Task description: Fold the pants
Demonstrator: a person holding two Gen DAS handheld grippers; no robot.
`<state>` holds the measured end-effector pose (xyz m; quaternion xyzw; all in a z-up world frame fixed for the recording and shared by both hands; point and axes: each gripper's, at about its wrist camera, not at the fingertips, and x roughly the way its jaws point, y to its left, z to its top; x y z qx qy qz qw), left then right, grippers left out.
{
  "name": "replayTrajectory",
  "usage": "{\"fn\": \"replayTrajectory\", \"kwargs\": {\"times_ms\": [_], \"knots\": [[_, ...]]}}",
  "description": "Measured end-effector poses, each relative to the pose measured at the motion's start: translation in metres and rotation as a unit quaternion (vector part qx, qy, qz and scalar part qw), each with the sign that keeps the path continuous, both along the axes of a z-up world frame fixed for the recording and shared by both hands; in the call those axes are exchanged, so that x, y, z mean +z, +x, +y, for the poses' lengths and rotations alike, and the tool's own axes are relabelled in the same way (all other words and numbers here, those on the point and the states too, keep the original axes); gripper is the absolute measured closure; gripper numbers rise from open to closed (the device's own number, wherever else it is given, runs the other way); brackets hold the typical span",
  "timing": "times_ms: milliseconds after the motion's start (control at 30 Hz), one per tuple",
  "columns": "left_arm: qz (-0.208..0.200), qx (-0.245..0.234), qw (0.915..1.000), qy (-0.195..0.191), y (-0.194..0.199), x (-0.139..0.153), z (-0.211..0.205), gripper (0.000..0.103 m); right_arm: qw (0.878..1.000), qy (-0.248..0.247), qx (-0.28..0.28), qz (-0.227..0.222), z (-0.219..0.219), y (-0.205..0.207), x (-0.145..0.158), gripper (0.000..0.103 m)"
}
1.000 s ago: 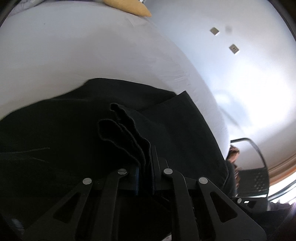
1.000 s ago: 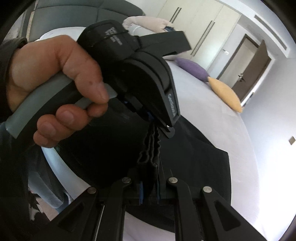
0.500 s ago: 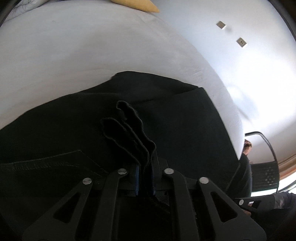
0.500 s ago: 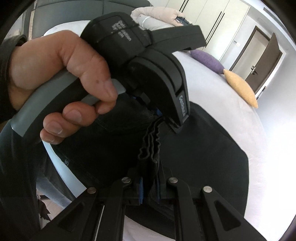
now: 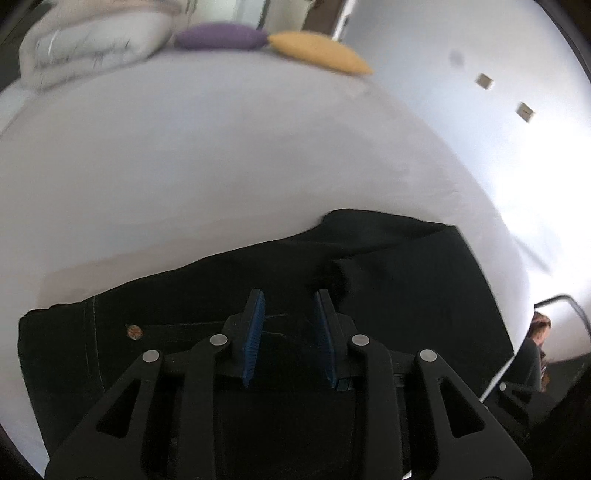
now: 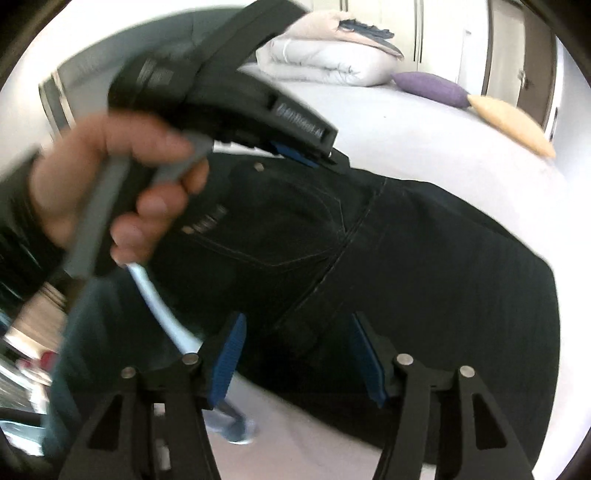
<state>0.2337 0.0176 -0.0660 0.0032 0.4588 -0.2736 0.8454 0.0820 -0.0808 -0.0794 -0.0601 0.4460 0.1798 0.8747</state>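
Black pants (image 5: 399, 280) lie folded in a flat rectangle on the white bed (image 5: 221, 155), also seen in the right wrist view (image 6: 424, 258), with a back pocket and seam facing up. My left gripper (image 5: 290, 299) is open, its blue pads apart just above the pants, holding nothing. My right gripper (image 6: 297, 321) is open wide over the near edge of the pants, empty. The left gripper body and the hand holding it (image 6: 147, 166) show in the right wrist view, above the waistband end.
A folded white duvet (image 5: 92, 48), a purple pillow (image 5: 221, 35) and a yellow pillow (image 5: 317, 51) lie at the far end of the bed. Wardrobe doors stand behind. The bed edge (image 6: 162, 306) runs at left below the hand.
Both grippers were shut on bunched black fabric; now both have opened and let go. The pants have dropped flat onto the bed and both grippers have pulled back slightly.
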Motion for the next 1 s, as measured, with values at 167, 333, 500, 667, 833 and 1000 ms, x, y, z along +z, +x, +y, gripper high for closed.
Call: {"fn": "replayTrajectory", "kwargs": {"times_ms": [167, 333, 500, 667, 833, 1000], "knots": [[-0.032, -0.043, 0.9983, 0.023, -0.05, -0.008, -0.046, 0.076, 0.985, 0.149, -0.078, 0.032, -0.096, -0.005, 0.023, 0.059], [-0.016, -0.045, 0.9963, 0.071, -0.079, -0.05, -0.077, 0.076, 0.951, 0.261, -0.158, 0.058, -0.195, -0.008, 0.023, 0.067], [-0.05, -0.026, 0.9936, 0.098, -0.1, -0.06, -0.077, 0.075, 0.922, 0.328, -0.185, 0.093, -0.253, 0.026, 0.001, 0.069], [-0.053, -0.023, 0.9944, 0.089, -0.109, -0.069, -0.082, 0.075, 0.894, 0.382, -0.194, 0.128, -0.272, 0.073, -0.027, 0.074], [-0.037, -0.025, 0.9969, 0.065, -0.099, -0.075, -0.067, 0.075, 0.882, 0.392, -0.212, 0.154, -0.29, 0.113, -0.053, 0.086], [-0.037, -0.026, 0.997, 0.063, -0.094, -0.079, -0.063, 0.075, 0.858, 0.424, -0.23, 0.176, -0.312, 0.109, -0.077, 0.103]]}}
